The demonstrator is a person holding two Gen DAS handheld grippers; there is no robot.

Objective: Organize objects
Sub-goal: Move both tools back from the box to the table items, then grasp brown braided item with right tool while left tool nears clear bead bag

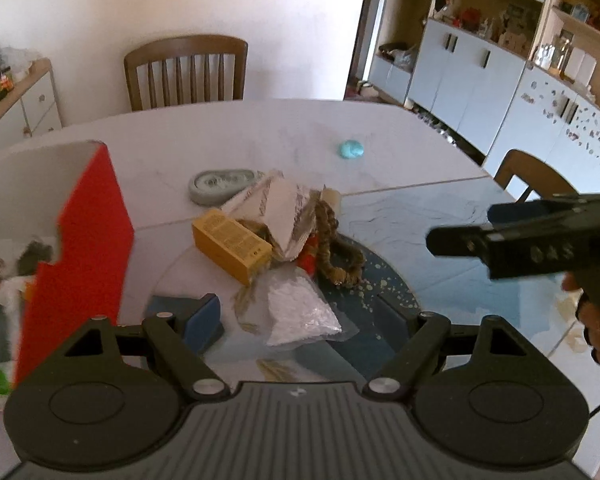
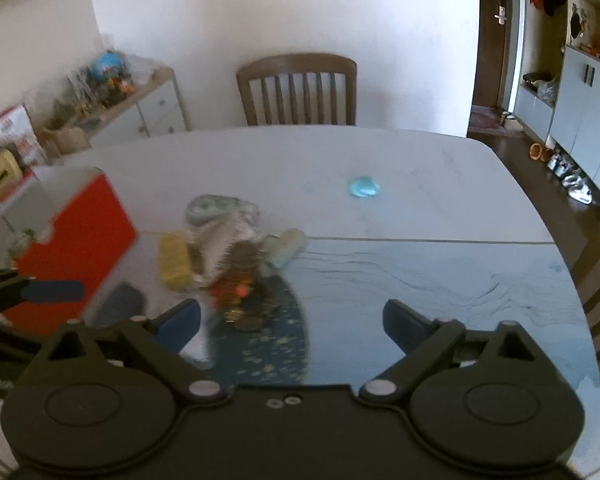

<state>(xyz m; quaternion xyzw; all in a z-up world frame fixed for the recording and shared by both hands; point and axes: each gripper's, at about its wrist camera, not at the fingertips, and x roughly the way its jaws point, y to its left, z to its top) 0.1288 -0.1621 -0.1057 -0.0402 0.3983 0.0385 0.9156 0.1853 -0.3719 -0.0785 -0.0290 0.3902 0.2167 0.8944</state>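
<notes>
Clutter pile: a heap of small goods (image 1: 276,248) lies at mid-frame on the tabletop (image 1: 284,136), partly over a dark speckled round mat (image 1: 384,288).
Pile contents: yellow carton (image 1: 230,246), grey printed paper packet (image 1: 280,208), braided rope item with a red part (image 1: 332,252), clear plastic bag of white granules (image 1: 300,308); all touching or overlapping.
Outliers: grey oval dish (image 1: 220,186) just behind the pile; light blue lump (image 1: 350,149) well apart, toward the upper right of the tabletop.
Container: red box (image 1: 84,248), top open, stands at the left of the frame, near the pile but not touching it.
Left tongs (image 1: 300,332): jaws stand wide, nothing held; the bag of granules lies between and just beyond the pads, untouched as far as can be seen.
Right tongs (image 2: 292,324): jaws stand wide and empty over the mat, right of the pile; the right wrist view is blurred.
Other fixtures: wooden chair (image 1: 186,72) behind the tabletop.
Step in hand, as judged: approach to the pile; no item gripped yet.
Next move, as judged: bring the left tongs down around the bag, close gently since it is limp and slippery, then carry it to the red box; neighbouring items may drag along.
</notes>
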